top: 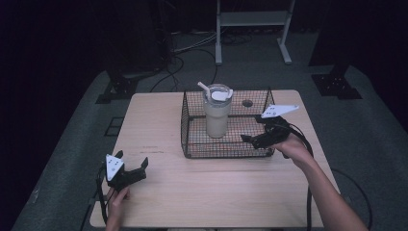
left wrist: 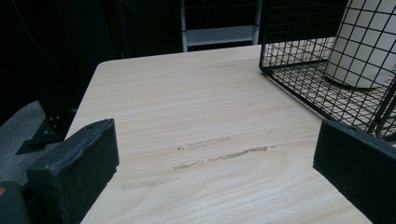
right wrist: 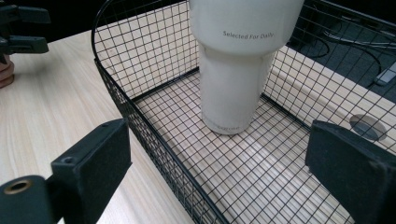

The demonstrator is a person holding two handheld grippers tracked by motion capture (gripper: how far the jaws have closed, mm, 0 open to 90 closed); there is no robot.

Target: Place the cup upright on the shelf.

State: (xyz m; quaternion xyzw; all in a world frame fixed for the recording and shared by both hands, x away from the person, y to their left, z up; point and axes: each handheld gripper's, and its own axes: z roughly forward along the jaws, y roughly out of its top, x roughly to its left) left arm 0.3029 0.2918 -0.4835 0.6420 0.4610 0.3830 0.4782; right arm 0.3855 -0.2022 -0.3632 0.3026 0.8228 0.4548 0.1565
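Note:
A cream tumbler (top: 216, 118) with a lid and a straw stands upright inside a black wire basket (top: 185, 125) at the back middle of the wooden table (top: 216, 192). My right gripper (top: 251, 129) hovers open at the basket's right front corner, pointing left. In the right gripper view the gripper (right wrist: 217, 149) straddles the basket wall (right wrist: 135, 60), and the tumbler (right wrist: 238, 70) stands ahead, untouched. My left gripper (top: 132, 160) rests open near the table's front left. In the left gripper view the gripper (left wrist: 215, 149) holds nothing, and the basket (left wrist: 299, 51) and tumbler (left wrist: 364, 46) lie at upper right.
A round cable hole (top: 248, 103) sits in the table behind the basket. A white metal stand (top: 252, 19) and cables lie on the floor beyond the table. Bare wood stretches between the two grippers.

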